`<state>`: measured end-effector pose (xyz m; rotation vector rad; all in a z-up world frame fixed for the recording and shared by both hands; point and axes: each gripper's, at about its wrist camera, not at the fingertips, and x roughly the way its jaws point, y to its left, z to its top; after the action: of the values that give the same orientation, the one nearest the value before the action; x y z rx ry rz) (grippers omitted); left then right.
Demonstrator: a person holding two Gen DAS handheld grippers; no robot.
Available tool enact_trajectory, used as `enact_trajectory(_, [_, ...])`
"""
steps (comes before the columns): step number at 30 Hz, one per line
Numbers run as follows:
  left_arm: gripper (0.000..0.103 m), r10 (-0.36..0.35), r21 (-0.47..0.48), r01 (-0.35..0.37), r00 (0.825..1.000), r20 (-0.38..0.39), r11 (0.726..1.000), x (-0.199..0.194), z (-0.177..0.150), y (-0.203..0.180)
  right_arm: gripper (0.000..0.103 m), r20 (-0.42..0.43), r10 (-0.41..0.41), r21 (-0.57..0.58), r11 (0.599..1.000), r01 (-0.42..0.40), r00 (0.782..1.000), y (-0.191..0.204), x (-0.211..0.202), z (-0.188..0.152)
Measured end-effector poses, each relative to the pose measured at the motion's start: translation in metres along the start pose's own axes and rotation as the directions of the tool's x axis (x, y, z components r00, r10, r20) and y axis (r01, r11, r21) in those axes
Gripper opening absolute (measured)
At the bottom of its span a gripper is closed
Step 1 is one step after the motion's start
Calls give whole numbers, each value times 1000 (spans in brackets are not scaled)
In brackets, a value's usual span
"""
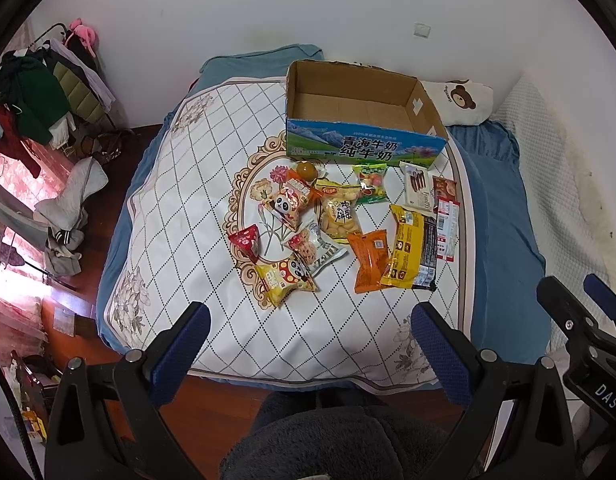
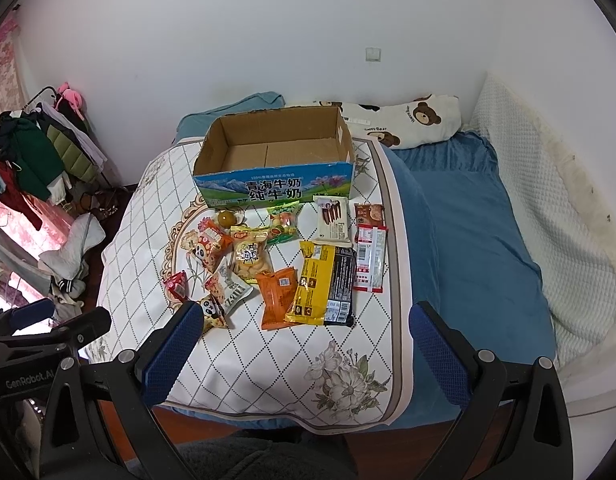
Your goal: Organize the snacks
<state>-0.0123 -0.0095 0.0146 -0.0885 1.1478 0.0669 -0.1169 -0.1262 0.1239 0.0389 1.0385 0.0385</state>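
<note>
Not started yet. Box (image 2: 274, 142) empty at bed's far edge (image 2: 447, 200); snacks (image 2: 292, 264) all loose on mat just in front. Left tool (image 1: 309, 344) & right tool (image 2: 304, 340) released, holding nothing.

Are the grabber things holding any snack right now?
No, nothing is held. The left hand-held gripper and the right hand-held gripper are both open with nothing between the fingers, above the near end of the bed. The snacks lie in front of the cardboard box.
</note>
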Motion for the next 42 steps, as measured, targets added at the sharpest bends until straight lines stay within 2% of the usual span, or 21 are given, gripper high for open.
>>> enact_trajectory(4, [103,21,-4,-21,1000,-11,1000,30,9,3,103,-20,12,37,999,-11,1000,-8,25,1])
enact_trajectory(7, [103,24,-7,-25,998,-60,1000,72,18,5,103,-54,11,71,997,-7,998,-22,65,-2])
enact_trajectory(12, [103,49,-15,-53,982,-185,999,158,28,8,103,-143,1,147,989,20,990,-50,164,0])
enact_trajectory(15, [102,26,-61,-45,959,-282,997,206,30,16,103,-222,35,180,984,6,974,-61,233,-1])
enact_trajectory(17, [102,28,-76,-55,948,-318,996,227,29,18,103,-270,39,183,983,12,962,-66,277,-4])
enact_trajectory(22, [102,19,-80,-52,932,-361,995,261,30,6,103,-383,67,207,978,15,921,-71,363,-14])
enact_trajectory(24, [102,18,-77,-51,927,-374,996,270,31,-1,103,-402,70,211,977,19,913,-71,381,-18])
enact_trajectory(26, [102,-3,-73,-28,920,-393,997,275,30,-10,96,-414,104,220,976,-11,904,-70,393,-23])
enact_trajectory(27, [102,-7,-69,-22,920,-393,997,277,31,-14,88,-411,114,219,976,-24,904,-69,394,-25])
enact_trajectory(29, [102,-21,-60,-3,918,-395,998,279,32,-23,88,-409,100,186,982,-25,907,-67,393,-31])
enact_trajectory(32, [102,-55,-70,29,913,-405,997,283,33,-33,88,-450,84,158,987,-14,889,-71,390,-47])
enact_trajectory(35, [102,-117,-101,80,888,-444,992,298,33,-48,88,-492,77,148,989,-4,867,-81,385,-72])
enact_trajectory(39, [101,-167,-120,123,850,-499,985,334,29,-71,89,-497,94,185,983,-1,862,-96,387,-97])
enact_trajectory(42, [85,-153,-95,120,831,-535,988,357,24,-89,91,-493,114,205,979,-12,863,-101,394,-106])
